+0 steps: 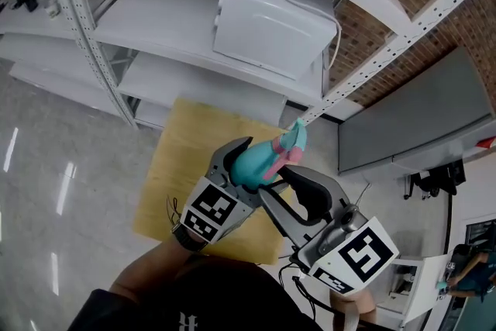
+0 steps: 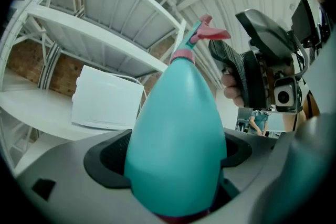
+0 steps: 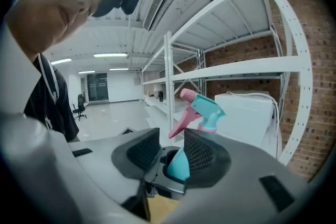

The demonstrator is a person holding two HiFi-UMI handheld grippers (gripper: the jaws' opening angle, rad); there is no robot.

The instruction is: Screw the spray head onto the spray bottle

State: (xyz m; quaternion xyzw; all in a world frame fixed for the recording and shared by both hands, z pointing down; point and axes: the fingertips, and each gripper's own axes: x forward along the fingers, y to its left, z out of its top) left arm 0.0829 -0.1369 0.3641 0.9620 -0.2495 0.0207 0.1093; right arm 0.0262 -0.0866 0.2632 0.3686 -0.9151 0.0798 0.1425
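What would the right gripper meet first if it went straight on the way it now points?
Probably the teal spray bottle that the left gripper holds: its body shows ahead, between the jaws of the right gripper. Depth is unclear.

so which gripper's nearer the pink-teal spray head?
Right. The right gripper hangs open beside the spray head; the left gripper clamps the teal plastic bottle near its base.

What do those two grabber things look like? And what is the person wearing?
Both are grey plastic claws. The left gripper and the right gripper each have two curved jaws lined with black, bumpy pads. Each carries a white cube printed with black square patterns. Thin black wires loop beside the cubes. The person wears a dark top.
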